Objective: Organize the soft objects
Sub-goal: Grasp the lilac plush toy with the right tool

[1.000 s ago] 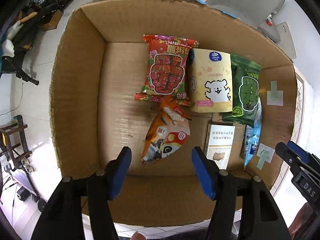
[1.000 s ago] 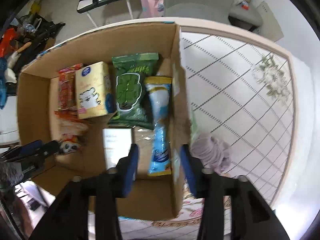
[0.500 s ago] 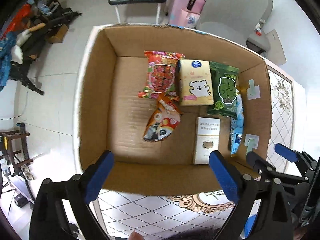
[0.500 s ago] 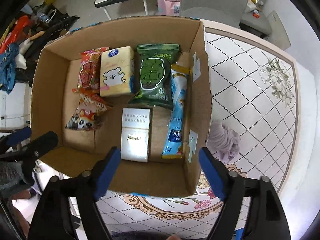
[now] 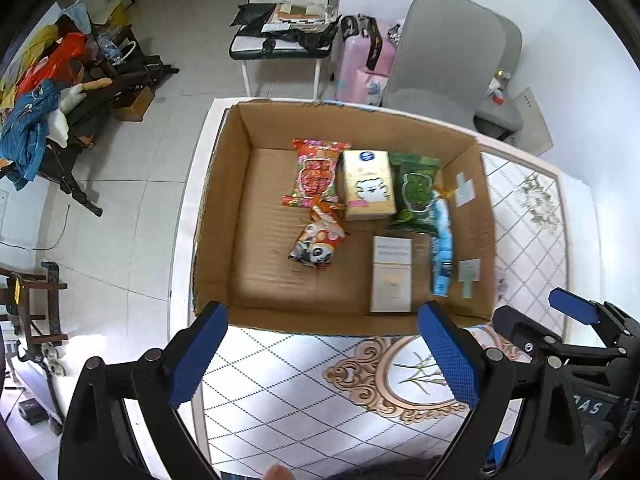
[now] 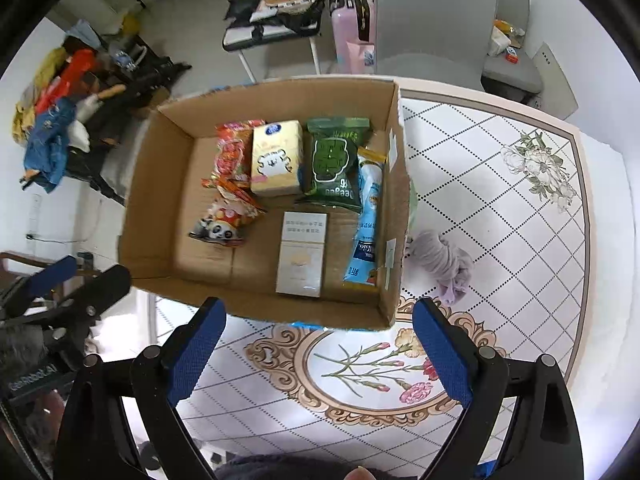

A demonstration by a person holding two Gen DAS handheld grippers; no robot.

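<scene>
An open cardboard box [image 5: 224, 216] [image 6: 152, 208] stands on the patterned table. Inside lie a red snack bag [image 5: 318, 172], a yellow tissue pack [image 5: 368, 190], a green bag [image 5: 416, 194], an orange panda bag [image 5: 318, 242], a white flat box [image 5: 392, 274] and a blue tube pack [image 5: 442, 248]. A lilac cloth bundle [image 6: 440, 260] lies on the table right of the box. My left gripper [image 5: 324, 356] is open and empty, above the table in front of the box. My right gripper [image 6: 318, 352] is open and empty too.
The box sits at the table's left edge [image 5: 188, 216], with tiled floor beyond. A grey chair [image 6: 432, 16] and a pink suitcase [image 5: 360, 68] stand behind the table. Clutter and clothes [image 5: 36, 120] lie at the far left. The right gripper also shows in the left wrist view [image 5: 560, 332].
Both grippers have pulled back and up out of the box and opened wider. The orange panda bag now lies released on the box floor.
</scene>
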